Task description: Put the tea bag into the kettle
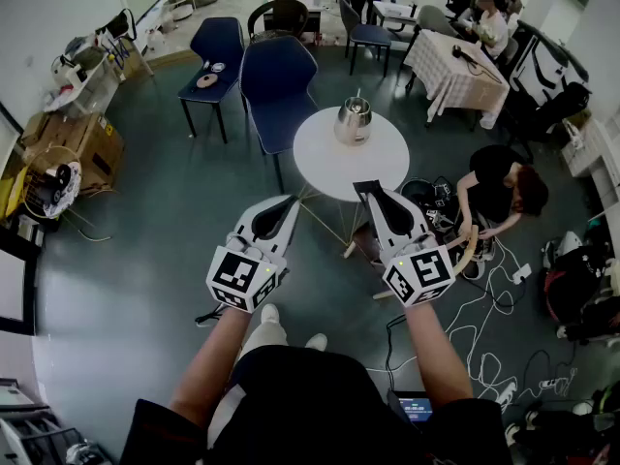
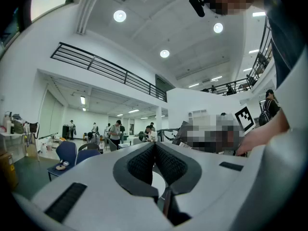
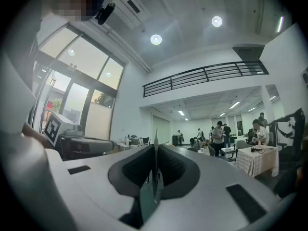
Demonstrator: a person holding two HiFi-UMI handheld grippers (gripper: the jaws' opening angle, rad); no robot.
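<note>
Tongs: right gripper [image 3: 156, 150] is clamping its load, left gripper [image 2: 155, 147] is pressing shut on nothing, likely spare | round white table [image 1: 320, 168] is bearing the target | shiny steel kettle [image 1: 353, 121] is standing toward its far edge, well apart from both | thin grey-green tea bag [image 3: 150, 196] is sitting edge-on between the right jaws, likely for carrying over

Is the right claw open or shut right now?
Shut: the right gripper view shows the right claw pinching a thin, flat tea bag.
</note>
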